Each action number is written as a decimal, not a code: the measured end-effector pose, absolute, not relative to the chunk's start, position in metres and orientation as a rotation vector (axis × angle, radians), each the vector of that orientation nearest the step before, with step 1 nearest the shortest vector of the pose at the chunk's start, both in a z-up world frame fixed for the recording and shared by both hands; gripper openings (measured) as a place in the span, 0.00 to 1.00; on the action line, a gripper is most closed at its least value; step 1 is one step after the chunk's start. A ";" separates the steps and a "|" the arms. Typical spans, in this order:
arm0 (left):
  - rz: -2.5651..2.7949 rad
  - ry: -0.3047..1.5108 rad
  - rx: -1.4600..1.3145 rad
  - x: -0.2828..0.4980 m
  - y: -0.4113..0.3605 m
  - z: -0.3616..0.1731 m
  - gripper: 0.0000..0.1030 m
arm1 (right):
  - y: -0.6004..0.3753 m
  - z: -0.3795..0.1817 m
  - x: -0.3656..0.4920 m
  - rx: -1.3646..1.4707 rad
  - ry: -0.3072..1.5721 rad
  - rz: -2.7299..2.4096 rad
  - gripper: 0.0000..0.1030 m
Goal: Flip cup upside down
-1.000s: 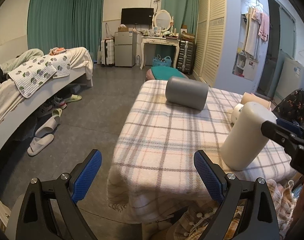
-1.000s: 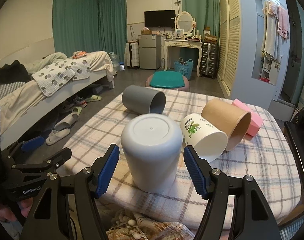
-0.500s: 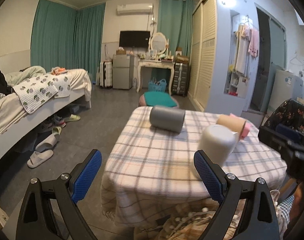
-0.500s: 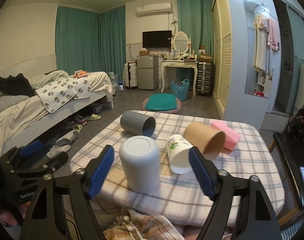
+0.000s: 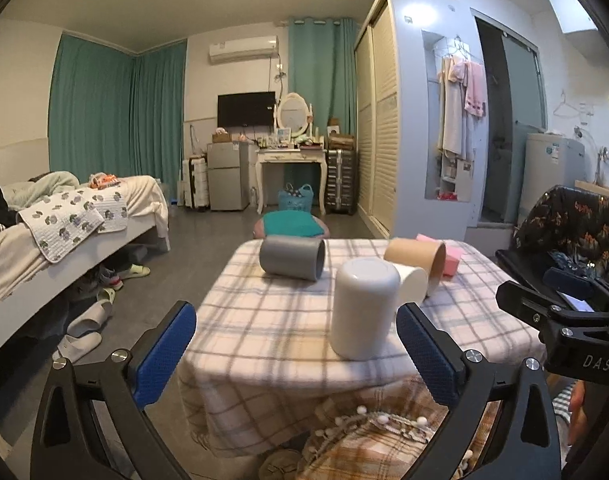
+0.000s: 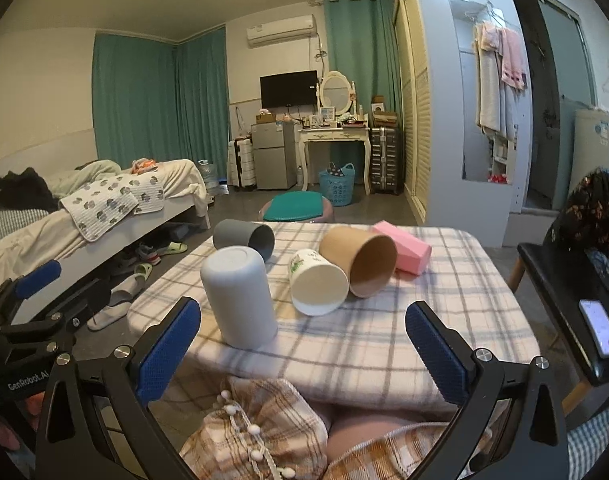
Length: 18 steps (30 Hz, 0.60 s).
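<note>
- The left gripper [image 5: 296, 344] and right gripper [image 6: 303, 342] both hold their blue-padded jaws wide apart, gripping nothing.
- "GenRobot.AI" reads on the left gripper in the right view; "DAS" on the right gripper in the left view.
- The tall white plastic cup [image 6: 240, 296] stands upside down near the front edge of the plaid-covered bench [image 6: 444, 320].
- Only the right view shows green print on the small white paper cup [image 6: 318, 286].

Blk claw [image 5: 296, 350], blue pads [image 5: 164, 350].
</note>
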<state>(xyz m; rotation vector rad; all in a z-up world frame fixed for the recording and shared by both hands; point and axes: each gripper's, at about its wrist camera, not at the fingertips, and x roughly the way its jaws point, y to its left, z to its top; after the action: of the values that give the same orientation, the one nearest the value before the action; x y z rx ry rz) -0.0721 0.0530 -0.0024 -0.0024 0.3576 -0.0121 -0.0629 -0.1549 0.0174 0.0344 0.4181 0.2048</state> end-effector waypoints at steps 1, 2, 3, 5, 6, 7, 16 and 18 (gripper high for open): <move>-0.007 0.361 -0.002 -0.072 0.052 -0.004 1.00 | -0.157 0.016 -0.063 0.035 0.420 0.201 1.00; -0.009 0.364 -0.003 -0.072 0.051 -0.005 1.00 | -0.158 0.015 -0.064 0.038 0.420 0.199 1.00; -0.009 0.369 -0.004 -0.072 0.050 -0.006 1.00 | -0.159 0.014 -0.064 0.038 0.421 0.199 1.00; -0.011 0.377 -0.009 -0.072 0.051 -0.007 1.00 | -0.160 0.012 -0.065 0.037 0.426 0.198 1.00; -0.007 0.379 -0.009 -0.072 0.051 -0.007 1.00 | -0.160 0.011 -0.065 0.036 0.428 0.199 1.00; -0.005 0.380 -0.008 -0.073 0.051 -0.008 1.00 | -0.160 0.010 -0.065 0.036 0.429 0.199 1.00; 0.001 0.379 -0.016 -0.074 0.056 -0.009 1.00 | -0.155 0.007 -0.065 0.030 0.435 0.203 1.00; 0.008 0.382 -0.018 -0.074 0.057 -0.009 1.00 | -0.154 0.006 -0.064 0.027 0.440 0.204 1.00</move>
<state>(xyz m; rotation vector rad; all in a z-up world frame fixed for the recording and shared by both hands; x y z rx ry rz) -0.0738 0.0566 -0.0086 -0.0179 0.3816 0.0081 -0.0636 -0.1541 0.0061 0.0271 0.4397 0.2042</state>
